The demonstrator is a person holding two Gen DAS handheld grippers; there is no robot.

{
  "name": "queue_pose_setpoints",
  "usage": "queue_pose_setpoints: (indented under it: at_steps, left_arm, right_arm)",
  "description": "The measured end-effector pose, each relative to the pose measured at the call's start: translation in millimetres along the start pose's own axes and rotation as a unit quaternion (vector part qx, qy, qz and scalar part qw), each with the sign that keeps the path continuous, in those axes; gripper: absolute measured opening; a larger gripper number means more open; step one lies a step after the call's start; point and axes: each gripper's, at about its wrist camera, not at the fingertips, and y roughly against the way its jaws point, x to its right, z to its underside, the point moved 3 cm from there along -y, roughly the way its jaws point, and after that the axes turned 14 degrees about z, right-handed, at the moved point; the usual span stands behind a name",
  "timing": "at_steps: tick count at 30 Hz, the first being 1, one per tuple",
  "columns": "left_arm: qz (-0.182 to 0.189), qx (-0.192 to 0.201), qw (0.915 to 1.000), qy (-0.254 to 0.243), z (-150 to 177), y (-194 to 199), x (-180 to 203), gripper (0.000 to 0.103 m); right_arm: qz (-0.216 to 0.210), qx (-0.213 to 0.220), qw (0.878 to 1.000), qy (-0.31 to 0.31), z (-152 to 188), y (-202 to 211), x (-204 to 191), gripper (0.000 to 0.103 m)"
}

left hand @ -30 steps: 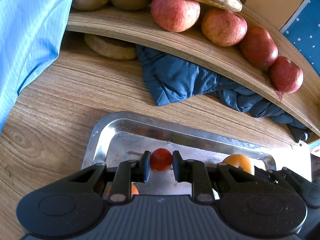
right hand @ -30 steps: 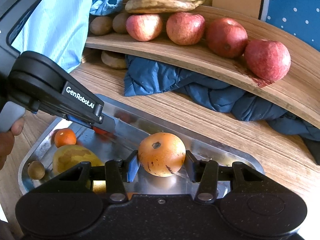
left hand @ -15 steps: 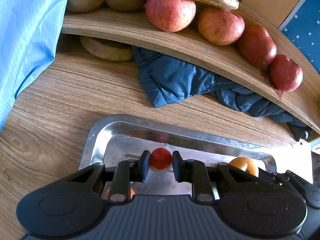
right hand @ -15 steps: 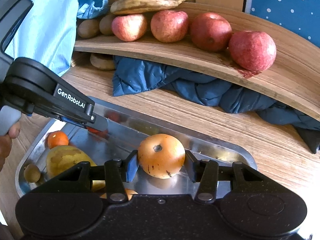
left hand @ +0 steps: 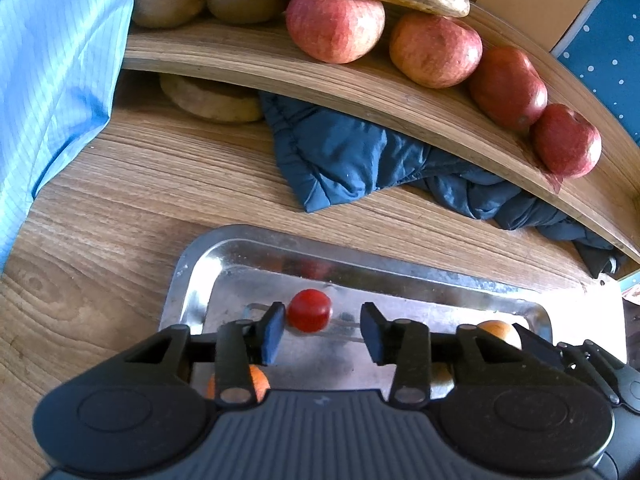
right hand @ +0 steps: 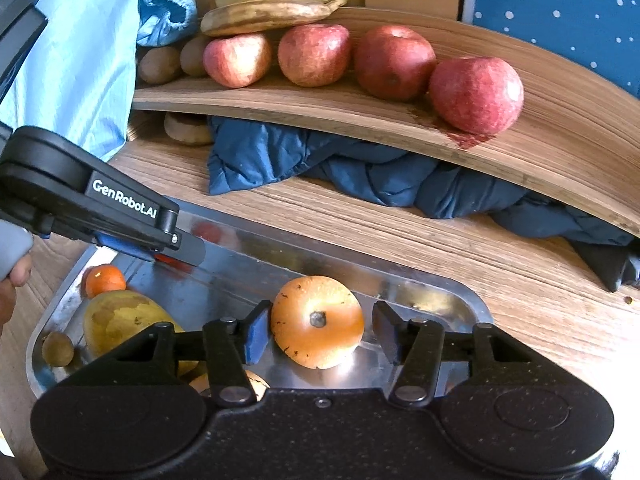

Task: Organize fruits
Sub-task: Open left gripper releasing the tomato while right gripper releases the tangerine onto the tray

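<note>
A small red tomato (left hand: 310, 310) lies on the steel tray (left hand: 188, 276), touching the left pad of my left gripper (left hand: 322, 332), which is open with a gap on the tomato's right. In the right wrist view, a large orange fruit (right hand: 318, 320) rests on the tray (right hand: 460, 292) between the fingers of my right gripper (right hand: 320, 338). That gripper is open too, its right pad clear of the fruit. The left gripper's fingers (right hand: 188, 250) show at the tray's far left.
The tray also holds a mandarin (right hand: 105, 280), a yellow-green fruit (right hand: 120, 316) and a small brown fruit (right hand: 58, 348). A curved wooden shelf (right hand: 560, 152) behind it carries apples (right hand: 476, 94), bananas (right hand: 276, 12) and kiwis (right hand: 160, 64). A blue jacket (right hand: 360, 176) lies under it.
Both grippers have opened: the left let go of the red tomato, the right let go of the orange fruit. Both fruits now rest on the tray.
</note>
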Motion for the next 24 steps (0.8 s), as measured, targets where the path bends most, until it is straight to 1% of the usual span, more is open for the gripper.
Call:
queue_pose_setpoints:
  at_steps: [2, 5, 9, 14, 20, 24]
  left_arm:
    - [-0.002, 0.002, 1.0, 0.0, 0.5, 1.4, 0.3, 0.054]
    - [-0.005, 0.006, 1.0, 0.0, 0.5, 3.2, 1.0, 0.06]
    - [-0.004, 0.009, 0.9999, -0.003, 1.4, 5.7, 3.4, 0.065]
    - [-0.006, 0.014, 0.9999, -0.005, 2.2, 8.7, 6.3, 0.073]
    - [-0.006, 0.021, 0.9997, -0.008, 2.7, 12.0, 10.3, 0.083]
    - [-0.008, 0.025, 0.9996, -0.01, 3.5, 15.2, 13.4, 0.085]
  right_arm:
    - [0.002, 0.0, 1.0, -0.001, 0.7, 1.4, 1.3, 0.059]
    - [0.002, 0.002, 1.0, -0.003, 1.1, 3.7, 2.7, 0.062]
    - [0.004, 0.005, 1.0, -0.003, 1.1, 6.4, 3.0, 0.067]
    - [0.006, 0.01, 1.0, -0.005, 0.2, 10.3, 4.8, 0.073]
    - [0.002, 0.018, 1.0, -0.012, -1.6, 16.6, 7.4, 0.083]
    - [0.003, 0.023, 1.0, -0.016, -2.3, 20.4, 10.1, 0.087]
